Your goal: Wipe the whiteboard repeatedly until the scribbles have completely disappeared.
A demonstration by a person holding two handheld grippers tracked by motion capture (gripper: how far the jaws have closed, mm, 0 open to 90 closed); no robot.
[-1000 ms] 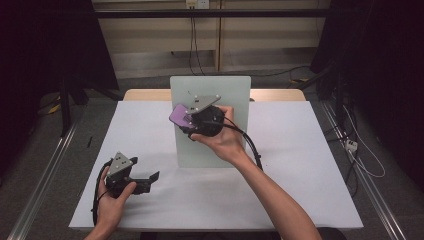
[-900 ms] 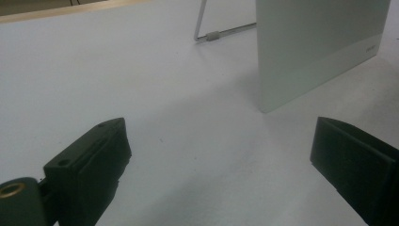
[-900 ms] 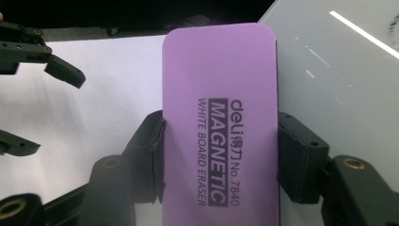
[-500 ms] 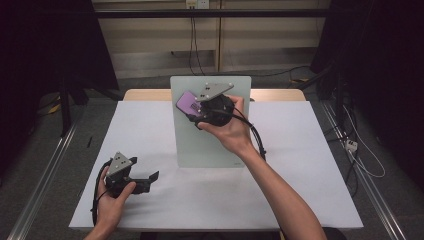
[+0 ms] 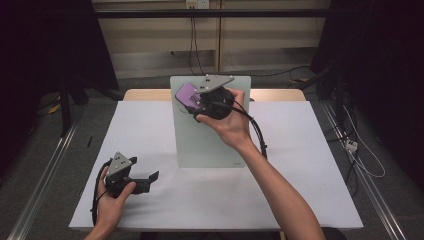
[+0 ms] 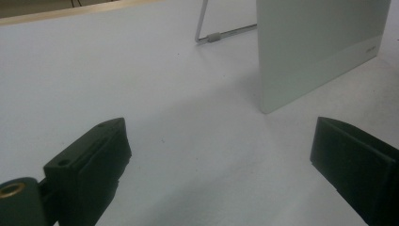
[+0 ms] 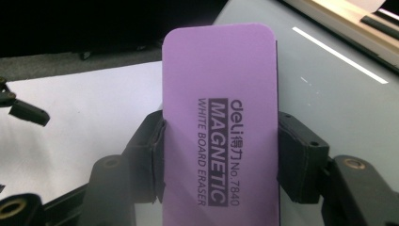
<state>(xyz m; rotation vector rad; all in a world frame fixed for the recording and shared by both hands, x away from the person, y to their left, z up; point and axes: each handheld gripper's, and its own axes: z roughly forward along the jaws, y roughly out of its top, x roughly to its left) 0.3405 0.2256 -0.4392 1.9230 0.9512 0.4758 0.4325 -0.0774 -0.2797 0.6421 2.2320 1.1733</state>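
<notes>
Right gripper (image 5: 196,106) is up at twelve o'clock on the table, and it has the purple whiteboard eraser (image 7: 219,127) clamped between its jaws, one black pad (image 7: 153,157) biting each long edge. That grip across the narrow width leaves the broad face free, which looks like exactly what you want for wiping. From the high view the eraser (image 5: 186,95) sits at the top left corner of the standing whiteboard (image 5: 210,145), just at eleven o'clock from the person's right hand (image 5: 227,122). Whether the felt is actually pressing on the board surface I can't tell from here; it is close against it at least.

The whiteboard itself stands propped on a wire stand (image 6: 207,33), tilted back, near the far middle of the white table cover (image 5: 150,125). That lean gives the person a face to work on from this side.

Down at seven o'clock, the left gripper (image 5: 150,181) rests low over the table cover in the left hand (image 5: 112,197), jaws spread wide with nothing between them, pointed toward the board's lower corner. My read: it is parked out of the way while the right does the wiping. The board looks clean where it shows, so progress is hard to judge.
</notes>
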